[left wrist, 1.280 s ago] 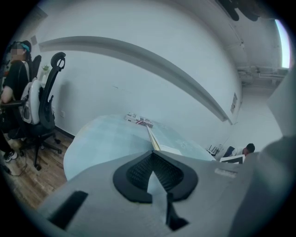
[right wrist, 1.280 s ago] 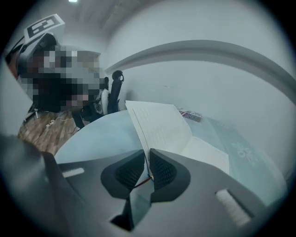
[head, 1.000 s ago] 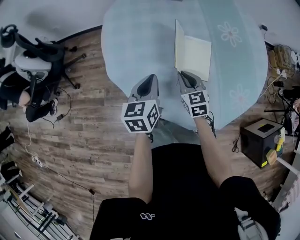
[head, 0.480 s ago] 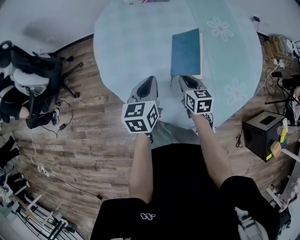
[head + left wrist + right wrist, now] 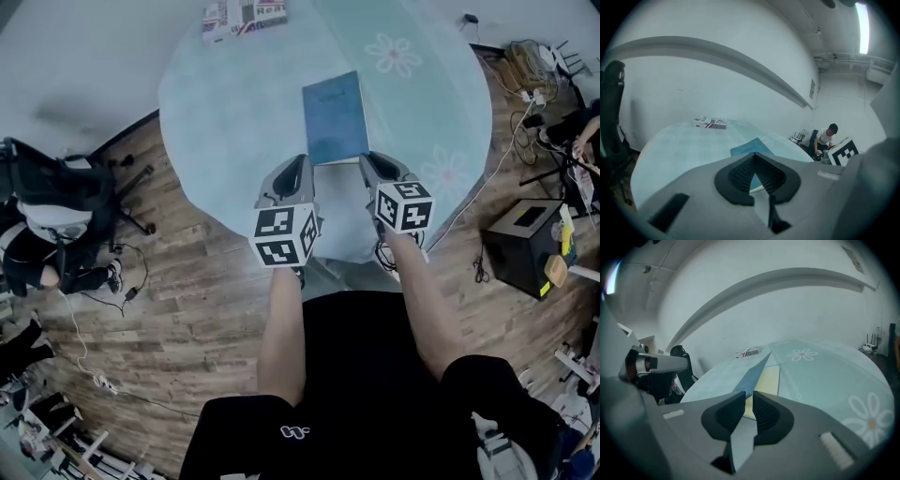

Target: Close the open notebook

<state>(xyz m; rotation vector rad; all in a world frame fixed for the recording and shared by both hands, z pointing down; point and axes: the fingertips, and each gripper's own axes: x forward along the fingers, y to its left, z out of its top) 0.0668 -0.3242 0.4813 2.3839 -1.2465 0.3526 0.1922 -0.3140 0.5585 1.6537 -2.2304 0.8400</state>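
The notebook (image 5: 335,117) lies on the round table (image 5: 234,122), its blue cover down over the pages. In the right gripper view the blue cover (image 5: 752,371) slants slightly and a strip of cream page (image 5: 768,378) shows beside it. My right gripper (image 5: 371,159) is at the notebook's near right corner. Its pads (image 5: 766,416) stand a narrow gap apart and press on nothing. My left gripper (image 5: 300,161) hovers just left of the near edge, with its tips (image 5: 754,157) together and empty. The notebook (image 5: 750,147) shows just beyond them.
A printed box (image 5: 244,16) lies at the table's far edge. An office chair (image 5: 56,202) stands on the wood floor at left. A black box (image 5: 525,248) and cables are at right. A seated person (image 5: 827,138) is in the background.
A second ago the notebook's cover stood upright beside the right gripper. It has dropped over the pages. Both grippers have drawn back a little toward the table's near edge.
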